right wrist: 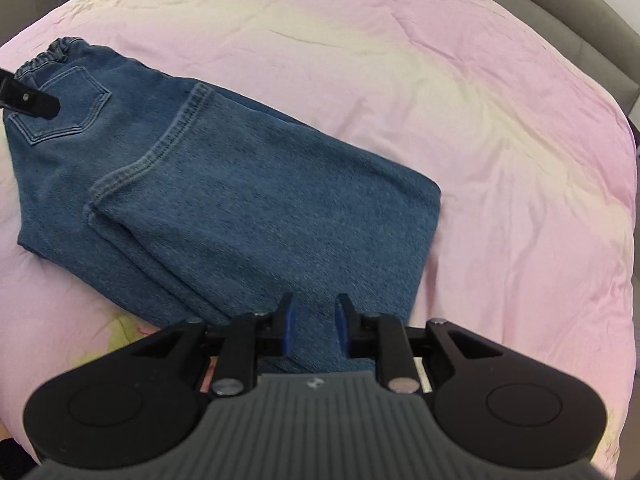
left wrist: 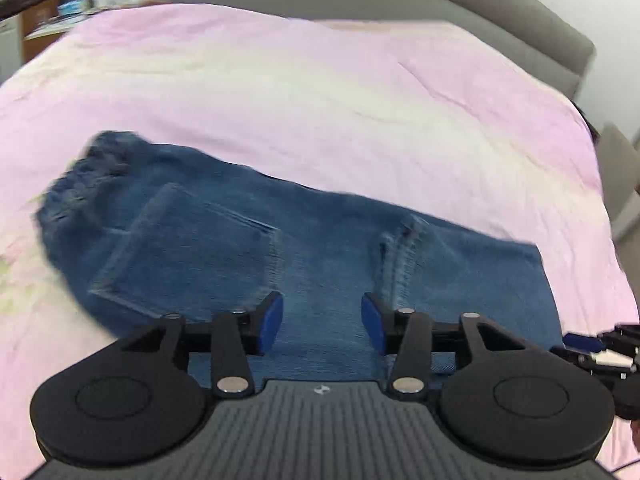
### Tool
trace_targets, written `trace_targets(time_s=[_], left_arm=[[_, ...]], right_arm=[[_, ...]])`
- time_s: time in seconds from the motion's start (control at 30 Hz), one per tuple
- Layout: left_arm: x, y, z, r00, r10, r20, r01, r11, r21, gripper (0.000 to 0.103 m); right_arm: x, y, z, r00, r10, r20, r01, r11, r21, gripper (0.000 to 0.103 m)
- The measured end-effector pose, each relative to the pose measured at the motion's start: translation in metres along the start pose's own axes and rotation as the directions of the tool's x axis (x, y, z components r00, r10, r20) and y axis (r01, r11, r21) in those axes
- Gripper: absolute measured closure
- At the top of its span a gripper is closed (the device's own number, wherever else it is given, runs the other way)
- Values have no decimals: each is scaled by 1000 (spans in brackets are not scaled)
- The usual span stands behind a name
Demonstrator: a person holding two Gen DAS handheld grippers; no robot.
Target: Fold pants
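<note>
Blue denim pants (left wrist: pixel 248 240) lie folded on the pink bedsheet (left wrist: pixel 280 92), elastic waistband at the left, folded edge at the right. My left gripper (left wrist: pixel 322 322) is open, hovering just above the seat area beside the back pocket. In the right wrist view the pants (right wrist: pixel 224 200) stretch from the waistband at upper left to the folded end. My right gripper (right wrist: pixel 316 326) is open with its jaws fairly close, and denim shows between them at the near edge. The right gripper also shows at the edge of the left wrist view (left wrist: pixel 592 350).
A grey padded headboard (left wrist: pixel 460 4) runs along the far side of the bed. A wooden desk with clutter (left wrist: pixel 52 20) stands beyond the bed's far left corner. Pink sheet (right wrist: pixel 500 140) spreads to the right of the pants.
</note>
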State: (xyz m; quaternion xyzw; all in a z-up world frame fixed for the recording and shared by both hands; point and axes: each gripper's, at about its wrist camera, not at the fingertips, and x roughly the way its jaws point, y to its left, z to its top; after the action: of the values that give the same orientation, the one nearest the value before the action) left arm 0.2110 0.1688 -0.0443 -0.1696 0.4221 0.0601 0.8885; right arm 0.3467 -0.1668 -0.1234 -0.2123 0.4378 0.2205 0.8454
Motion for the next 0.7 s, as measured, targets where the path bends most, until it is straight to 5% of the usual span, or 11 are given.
trace_targets(time_s=[0.07, 0.2, 0.33, 0.5, 0.7], left_arm=[[-6, 21, -1, 999, 31, 24, -29, 997, -66, 43], [-11, 72, 7, 996, 85, 17, -80, 978, -194, 41], [-18, 116, 12, 995, 95, 24, -81, 936, -343, 27], [-8, 156, 10, 991, 131, -15, -123, 880, -459, 24], [16, 187, -1, 994, 87, -72, -112, 828, -550, 24]], right_arm=[[0, 15, 11, 1000, 17, 23, -16, 999, -34, 74], [8, 47, 35, 999, 40, 22, -37, 991, -127, 73], [15, 71, 51, 998, 61, 32, -53, 976, -212, 67], [36, 94, 80, 997, 75, 24, -67, 966, -248, 67], [70, 110, 108, 996, 83, -30, -88, 949, -301, 68]])
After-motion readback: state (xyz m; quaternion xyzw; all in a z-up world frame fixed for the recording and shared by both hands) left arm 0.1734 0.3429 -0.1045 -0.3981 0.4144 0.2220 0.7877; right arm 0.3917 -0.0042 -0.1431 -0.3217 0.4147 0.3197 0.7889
